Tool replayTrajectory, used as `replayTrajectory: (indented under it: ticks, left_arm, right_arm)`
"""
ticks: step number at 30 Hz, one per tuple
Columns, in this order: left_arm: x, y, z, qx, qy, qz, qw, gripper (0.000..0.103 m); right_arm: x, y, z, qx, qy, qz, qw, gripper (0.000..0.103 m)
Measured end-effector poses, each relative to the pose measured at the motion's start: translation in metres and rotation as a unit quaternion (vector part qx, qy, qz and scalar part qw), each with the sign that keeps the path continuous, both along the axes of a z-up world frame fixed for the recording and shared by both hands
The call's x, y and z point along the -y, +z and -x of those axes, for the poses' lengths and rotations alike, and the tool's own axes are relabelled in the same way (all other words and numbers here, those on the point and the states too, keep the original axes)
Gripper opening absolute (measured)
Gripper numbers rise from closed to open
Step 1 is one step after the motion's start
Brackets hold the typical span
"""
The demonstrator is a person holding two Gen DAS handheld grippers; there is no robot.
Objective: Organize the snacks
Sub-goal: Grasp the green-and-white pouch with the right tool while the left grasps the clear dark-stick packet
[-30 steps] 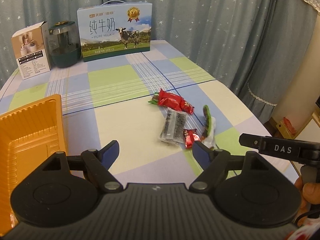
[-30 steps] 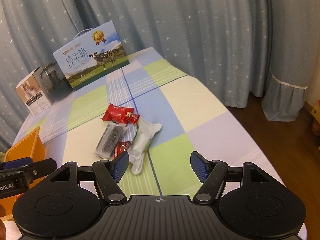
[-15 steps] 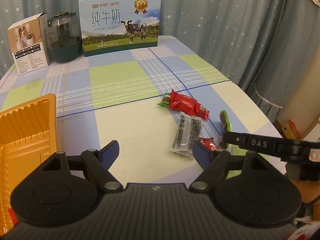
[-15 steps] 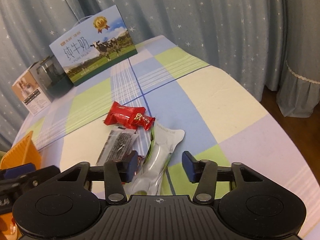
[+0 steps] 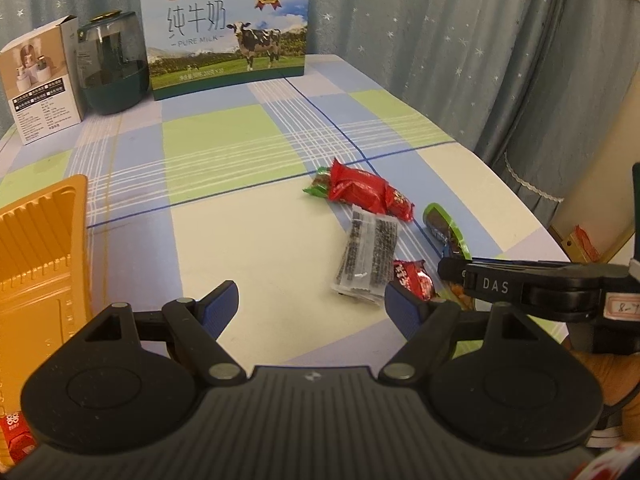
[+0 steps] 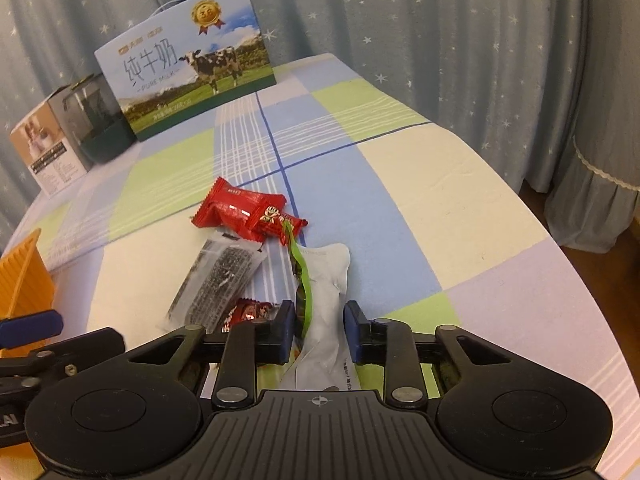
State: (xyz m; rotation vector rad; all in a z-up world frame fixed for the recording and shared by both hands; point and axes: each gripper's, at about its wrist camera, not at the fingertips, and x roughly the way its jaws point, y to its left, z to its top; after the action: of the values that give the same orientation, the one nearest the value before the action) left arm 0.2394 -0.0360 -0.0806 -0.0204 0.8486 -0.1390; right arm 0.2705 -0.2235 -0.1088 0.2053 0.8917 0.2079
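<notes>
Where the checked tabletop [image 6: 420, 184] curves off toward the starred curtain [image 6: 440, 40] on the right, a broad stretch of bare cloth lies between the snack pile and the rim, while the far edge is lined by a milk carton [image 5: 228, 28], a dark green jar [image 5: 112, 68] and a small white box [image 5: 38, 84]. The right gripper [image 6: 318, 330] sits low over the pile with its jaws narrowed around a white pouch with a green-edged side [image 6: 324, 296]; whether the pads actually touch it cannot be told. Just left of it lie a small red candy [image 6: 250, 312], a clear packet of dark sesame bar [image 6: 218, 280] and, farther off, a red wrapped snack [image 6: 240, 210]. The left gripper [image 5: 312, 304] hovers with jaws spread wide and nothing between them, near the orange tray [image 5: 40, 248], which is cut off by the left frame edge. A red item in the tray's near corner [image 5: 14, 436] is mostly hidden behind the gripper body.
</notes>
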Motion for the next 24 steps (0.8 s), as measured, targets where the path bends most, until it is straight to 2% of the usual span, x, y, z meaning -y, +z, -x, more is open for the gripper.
replayTrajectory:
  ticks: [8, 11, 15, 19, 21, 24]
  left_arm:
    - [0.016, -0.011, -0.01, -0.003, -0.019, -0.003, 0.9998, 0.078]
    - [0.023, -0.018, -0.018, -0.006, -0.024, -0.003, 0.9997, 0.075]
    - [0.03, -0.025, -0.03, -0.007, -0.028, -0.012, 0.9995, 0.065]
    - [0.037, -0.03, -0.041, -0.002, -0.048, -0.022, 0.9986, 0.062]
    - [0.039, -0.033, -0.046, 0.0, -0.059, -0.014, 0.9982, 0.06]
    - [0.041, -0.037, -0.053, -0.008, -0.065, -0.016, 0.9977, 0.046]
  right_arm:
    - [0.028, 0.011, 0.012, 0.002, -0.033, -0.017, 0.999, 0.026]
    - [0.038, 0.011, 0.013, -0.004, -0.052, -0.029, 0.998, 0.026]
    - [0.041, 0.012, 0.013, -0.003, -0.055, -0.03, 0.998, 0.026]
    - [0.04, 0.011, 0.013, -0.003, -0.055, -0.034, 0.998, 0.026]
    - [0.039, 0.011, 0.012, -0.003, -0.054, -0.035, 0.998, 0.026]
    - [0.037, 0.009, 0.012, -0.006, -0.053, -0.034, 0.998, 0.026]
